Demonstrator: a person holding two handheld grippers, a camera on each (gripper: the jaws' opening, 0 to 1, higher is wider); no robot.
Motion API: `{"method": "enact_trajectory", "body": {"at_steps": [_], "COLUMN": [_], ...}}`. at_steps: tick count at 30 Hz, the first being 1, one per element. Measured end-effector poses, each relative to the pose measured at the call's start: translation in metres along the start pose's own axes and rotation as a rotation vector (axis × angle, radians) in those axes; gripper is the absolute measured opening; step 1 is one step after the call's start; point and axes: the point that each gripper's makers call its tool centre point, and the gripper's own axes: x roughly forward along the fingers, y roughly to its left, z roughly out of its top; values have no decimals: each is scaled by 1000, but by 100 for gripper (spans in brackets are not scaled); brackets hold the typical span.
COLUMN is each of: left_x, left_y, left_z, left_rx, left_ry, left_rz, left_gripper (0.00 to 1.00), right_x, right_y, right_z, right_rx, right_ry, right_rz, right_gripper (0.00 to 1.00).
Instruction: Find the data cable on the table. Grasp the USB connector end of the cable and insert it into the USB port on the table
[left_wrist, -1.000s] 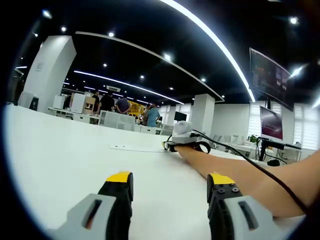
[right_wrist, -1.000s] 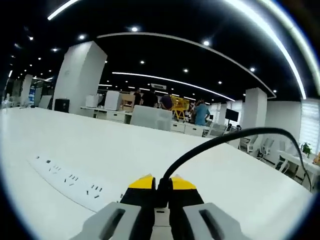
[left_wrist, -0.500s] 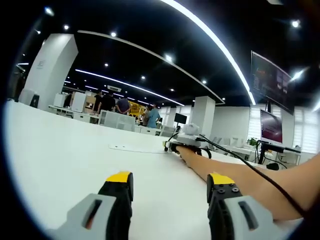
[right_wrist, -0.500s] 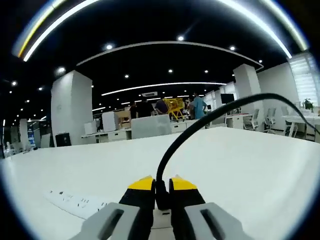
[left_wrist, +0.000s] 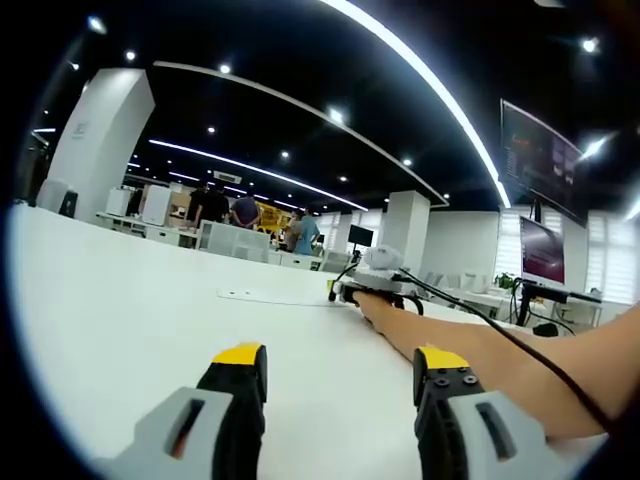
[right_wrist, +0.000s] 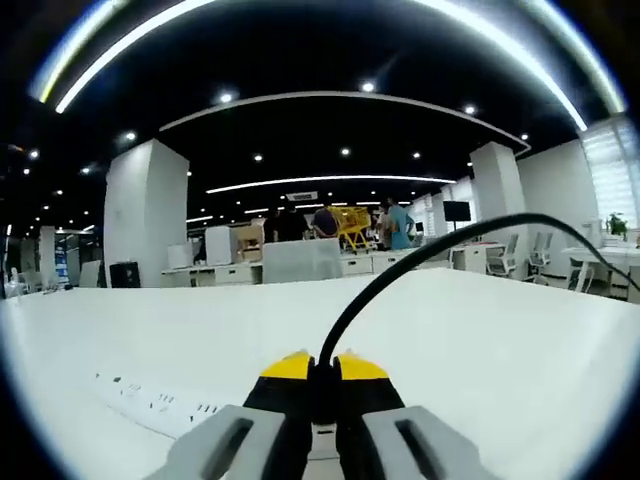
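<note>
entry: data cable (right_wrist: 345, 312), black, its end clamped between the closed yellow-tipped jaws of the right gripper (right_wrist: 322, 368), just right of the white power strip (right_wrist: 150, 398) lying flat on the table (right_wrist: 520, 340). we note that this view has rolled level since half a second ago, with the strip in much the same spot. left gripper (left_wrist: 340, 358): jaws apart, holding nothing, well short of the strip, its view unchanged. a forearm (left_wrist: 470, 352) reaches to the strip's right end.
</note>
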Motion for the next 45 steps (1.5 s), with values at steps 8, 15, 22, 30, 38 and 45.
{"method": "enact_trajectory", "body": {"at_steps": [8,15,22,30,38,45], "left_x": [-1,-1,-1,-1,-1,-3], "left_y": [-1,-3,-1,5,7,9], "left_z": [0,0,3,9,15,27], "left_rx": [2,2,0,-11,-34,-136], "left_ry": [0,-4,-16,-40,-70,-132], "left_rz": [1,-4,5,18,14,-4], "left_gripper": [59,59,58,53,45,36], "right_x": [-4,-4,-16,-63,-139,-194], "right_y": [6,8,2,32,64,89], "right_z": [0,-1,-24,-11,11,36], "right_rx": [-125,-172,-329,-51,99,102], "right_ry": [-3,-21,155,75,-71,-229], "right_rz": [6,-4,-5,89,150,177], "right_gripper": [8,9,23,24,35,50]}}
